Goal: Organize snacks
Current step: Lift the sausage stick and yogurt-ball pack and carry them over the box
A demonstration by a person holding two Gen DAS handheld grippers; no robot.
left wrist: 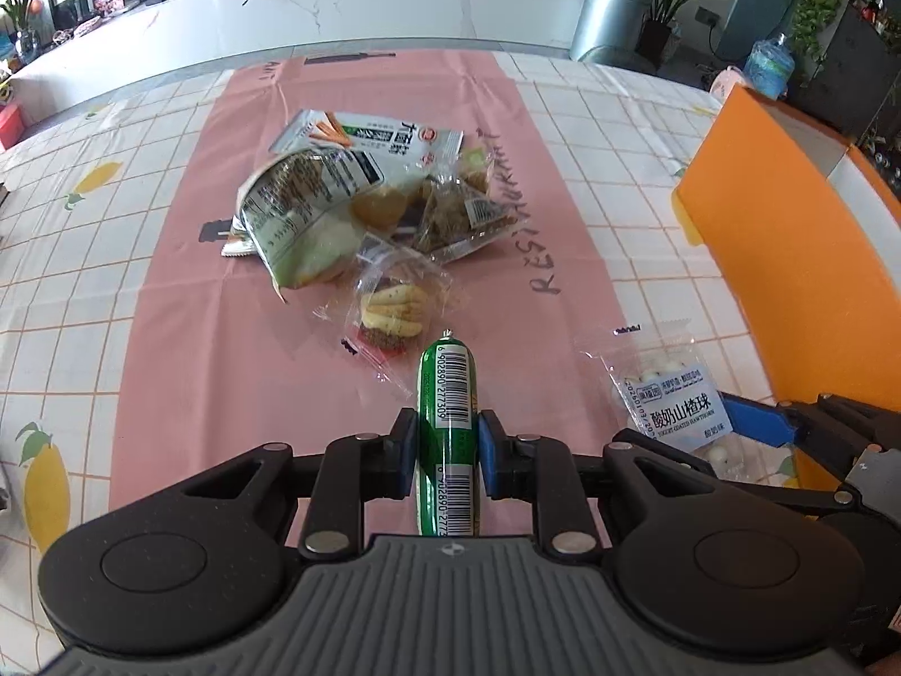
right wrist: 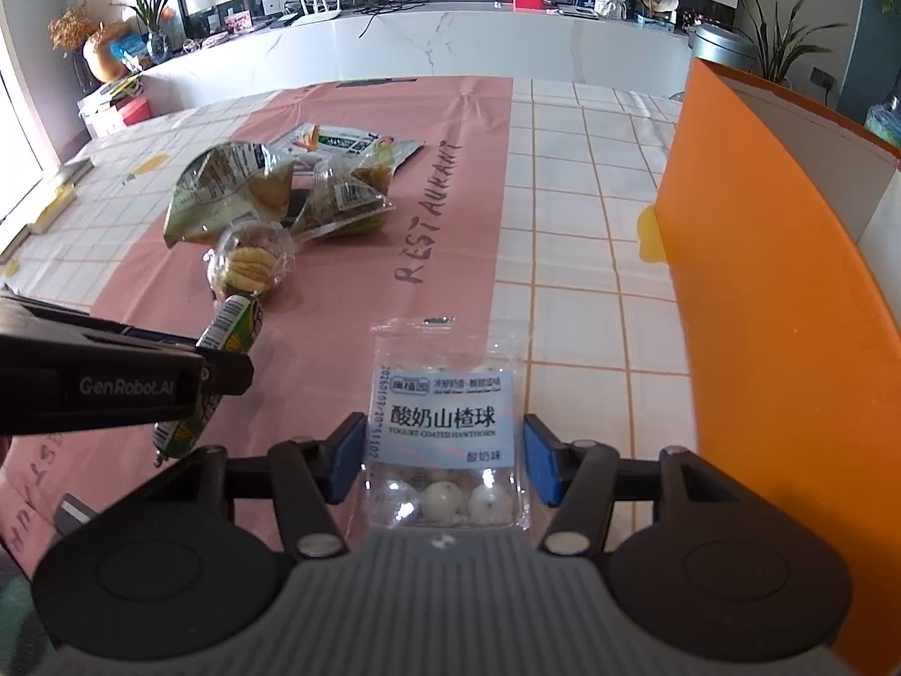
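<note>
**Two grippers, two snacks on the pink runner**

I had the left gripper [left wrist: 447, 445] nearly closed, its blue pads [left wrist: 406, 450] pressed on either side of a green sausage stick [left wrist: 447, 394] with barcode labels. The stick lay lengthwise between the jaws, its clipped end pointing to twelve o'clock. In the right wrist view that same gripper [right wrist: 225, 360] came in from nine o'clock with the sausage [right wrist: 233, 324] slanting through it.

My right gripper [right wrist: 442, 450] stood about half open around a clear packet of white yogurt-coated hawthorn balls [right wrist: 442, 422] with a pale blue label. The blue pads [right wrist: 343, 456] flanked the packet's sides; the left one looked to be at the wrapper's edge, while a sliver of gap showed at the right, so I could not say it was gripped. The packet lay flat where the pink runner [right wrist: 349, 236] met the checked tablecloth [right wrist: 585, 214].

At eleven o'clock from the packet sat the remaining heap of snacks [right wrist: 270, 197]: a large green crinkled bag, wrapped biscuits, and a flat pouch behind them. At three o'clock rose the wall of an orange box [right wrist: 760, 281], just beside the right gripper.
</note>
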